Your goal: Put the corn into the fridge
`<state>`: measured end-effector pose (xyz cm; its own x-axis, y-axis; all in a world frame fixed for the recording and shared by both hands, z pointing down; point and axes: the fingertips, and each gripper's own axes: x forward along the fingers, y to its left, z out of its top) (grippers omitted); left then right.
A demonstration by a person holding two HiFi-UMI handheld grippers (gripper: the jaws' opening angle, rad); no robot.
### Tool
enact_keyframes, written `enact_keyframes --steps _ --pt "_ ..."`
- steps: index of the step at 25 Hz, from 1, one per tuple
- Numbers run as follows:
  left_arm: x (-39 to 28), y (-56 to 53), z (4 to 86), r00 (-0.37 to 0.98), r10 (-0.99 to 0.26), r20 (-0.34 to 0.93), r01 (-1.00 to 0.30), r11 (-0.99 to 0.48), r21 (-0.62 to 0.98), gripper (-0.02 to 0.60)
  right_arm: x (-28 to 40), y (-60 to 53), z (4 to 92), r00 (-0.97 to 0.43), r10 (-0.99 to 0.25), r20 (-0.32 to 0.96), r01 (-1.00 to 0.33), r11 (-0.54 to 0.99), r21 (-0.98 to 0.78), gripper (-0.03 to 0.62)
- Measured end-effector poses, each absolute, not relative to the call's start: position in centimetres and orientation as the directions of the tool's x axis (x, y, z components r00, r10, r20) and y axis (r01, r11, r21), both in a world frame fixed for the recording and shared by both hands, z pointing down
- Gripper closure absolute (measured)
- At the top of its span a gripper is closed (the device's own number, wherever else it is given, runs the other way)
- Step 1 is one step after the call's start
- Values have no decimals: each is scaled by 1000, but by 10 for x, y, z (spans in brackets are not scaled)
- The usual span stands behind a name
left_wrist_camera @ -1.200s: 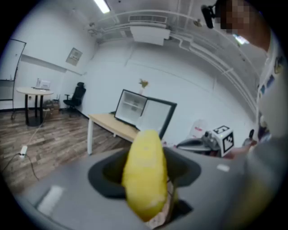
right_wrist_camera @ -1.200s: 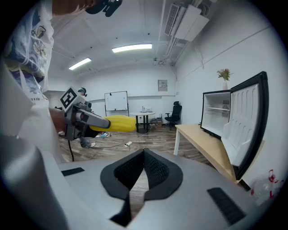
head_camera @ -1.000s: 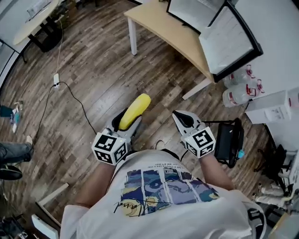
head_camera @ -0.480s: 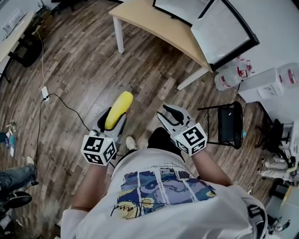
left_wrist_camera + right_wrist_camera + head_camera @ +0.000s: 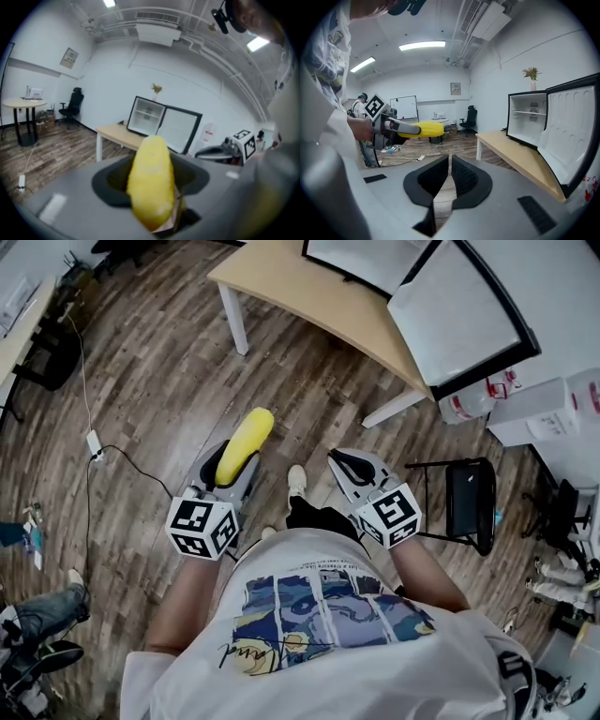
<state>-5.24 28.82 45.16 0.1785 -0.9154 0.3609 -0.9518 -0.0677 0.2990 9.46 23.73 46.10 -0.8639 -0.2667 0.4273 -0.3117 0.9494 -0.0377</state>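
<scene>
Past corn [image 5: 149,183], fridge shelves [image 5: 147,113], gripper views only

The corn [image 5: 150,180] is filling the left gripper view as a soft yellow blur, and its lower end is hiding between the jaws of the left gripper [image 5: 232,463]. In the head view the top edge is cutting off the fridge [image 5: 356,254] at the table's [image 5: 309,296] far edge, and the left edge is cutting through a bystander's leg [image 5: 42,613]. The right gripper view's right edge is clipping the fridge door [image 5: 572,140].
</scene>
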Motion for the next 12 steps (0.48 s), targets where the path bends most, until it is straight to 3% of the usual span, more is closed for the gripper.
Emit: enact_keyframes --steps 12 --pt "-71 133 433 171 -914 369 -971 -93 220 336 58 85 466 -893 -209 398 -249 967 -51 574"
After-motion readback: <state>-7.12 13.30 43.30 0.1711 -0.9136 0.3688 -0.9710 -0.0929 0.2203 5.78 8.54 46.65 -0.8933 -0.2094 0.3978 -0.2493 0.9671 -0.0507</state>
